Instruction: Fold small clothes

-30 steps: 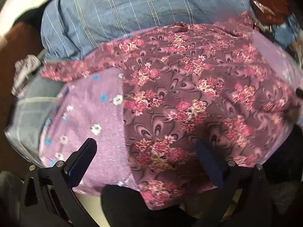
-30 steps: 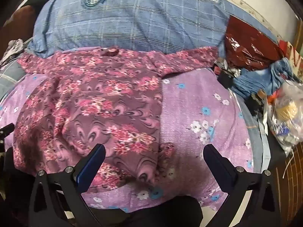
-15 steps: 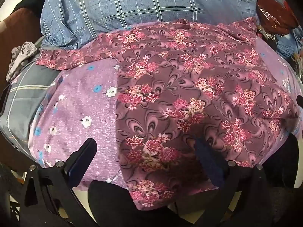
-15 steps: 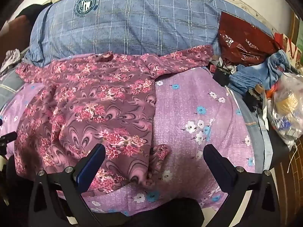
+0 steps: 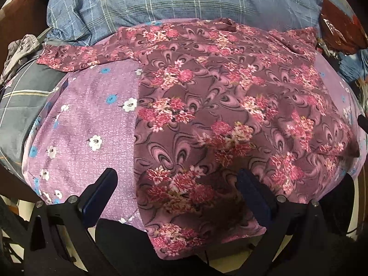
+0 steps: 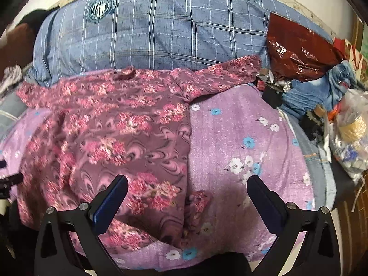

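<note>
Item: floral top [image 5: 230,105], maroon with pink flower clusters, short-sleeved. Lies spread flat, neckline toward 12 o'clock, hem toward 6 o'clock, on a lilac flowered blanket [image 5: 92,119]. In the left wrist view one sleeve [image 5: 76,57] reaches out to 10 o'clock; in the right wrist view the other sleeve [image 6: 225,73] stretches to 1 o'clock. Body mostly smooth, with some rumpling at the hem corner near 6 o'clock in the right view.

Left gripper [image 5: 177,195]: jaws spread wide, holding nothing, poised over the hem region; the near edge of the garment falls between its fingers.

Right gripper [image 6: 188,197]: jaws likewise spread and empty, straddling the top's side edge, one finger over the fabric, the other over bare blanket.

Step, as judged: garment laid out, no fold yet made; both tools appear placed for a first grasp.

Next move, as judged: close each gripper on one edge or a sleeve, taking the top only and not the blanket beneath, then carry it across the body toward the midline.

Surroundings: blue checked pillow [image 6: 161,30] at 12 o'clock, touching the neckline end; dark red foil bag [image 6: 296,53] at 2 o'clock; blue denim bundle [image 6: 322,87] and a clear plastic bag [image 6: 352,138] at 3 o'clock; grey rumpled cloth [image 5: 20,53] at 9 to 10 o'clock in the left view.
</note>
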`<state>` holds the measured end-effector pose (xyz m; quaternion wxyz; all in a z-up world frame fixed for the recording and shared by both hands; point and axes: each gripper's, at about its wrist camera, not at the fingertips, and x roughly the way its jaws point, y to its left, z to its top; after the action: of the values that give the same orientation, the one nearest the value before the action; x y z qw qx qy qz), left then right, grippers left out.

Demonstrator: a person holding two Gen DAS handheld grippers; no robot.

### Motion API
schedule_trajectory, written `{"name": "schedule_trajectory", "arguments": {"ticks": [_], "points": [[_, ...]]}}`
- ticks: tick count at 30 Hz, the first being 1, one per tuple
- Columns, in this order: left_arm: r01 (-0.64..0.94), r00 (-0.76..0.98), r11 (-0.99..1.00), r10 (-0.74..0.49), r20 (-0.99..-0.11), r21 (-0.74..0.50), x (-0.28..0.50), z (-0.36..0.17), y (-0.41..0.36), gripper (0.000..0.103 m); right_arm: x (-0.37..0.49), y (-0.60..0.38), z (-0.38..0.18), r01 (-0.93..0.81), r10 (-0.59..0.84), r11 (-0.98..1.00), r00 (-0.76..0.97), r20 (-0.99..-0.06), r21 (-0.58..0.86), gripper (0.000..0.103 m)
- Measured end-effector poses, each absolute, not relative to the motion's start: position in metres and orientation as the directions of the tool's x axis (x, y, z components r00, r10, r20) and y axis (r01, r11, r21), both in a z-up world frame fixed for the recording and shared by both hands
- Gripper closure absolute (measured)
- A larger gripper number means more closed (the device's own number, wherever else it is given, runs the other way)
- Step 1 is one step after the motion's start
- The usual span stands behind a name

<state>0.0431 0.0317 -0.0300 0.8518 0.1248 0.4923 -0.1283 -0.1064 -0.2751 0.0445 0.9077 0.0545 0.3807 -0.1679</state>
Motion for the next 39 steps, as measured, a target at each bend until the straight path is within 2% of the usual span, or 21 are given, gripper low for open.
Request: {"name": "schedule_trajectory", "arguments": {"ticks": [17, 31, 39], "points": [[0.362, 0.456, 0.929, -0.105, -0.884, 0.076, 0.043, -0.037, 0.025, 0.0, -0.096, -0.269, 0.034, 0.321, -0.256, 0.946, 0.635, -0.729, -0.051, 0.0], [0.376, 0.494, 0.925, -0.149, -0.857, 0.056, 0.025, -0.019, 0.028, 0.0, -0.114, -0.263, 0.052, 0.339, -0.274, 0.94, 0.665, -0.695, -0.047, 0.0], [0.361, 0.505, 0.931, -0.15, -0.85, 0.05, 0.025, -0.015, 0.035, 0.0, -0.109, -0.252, 0.061, 0.289, -0.225, 0.957, 0.693, -0.685, -0.022, 0.0]]}}
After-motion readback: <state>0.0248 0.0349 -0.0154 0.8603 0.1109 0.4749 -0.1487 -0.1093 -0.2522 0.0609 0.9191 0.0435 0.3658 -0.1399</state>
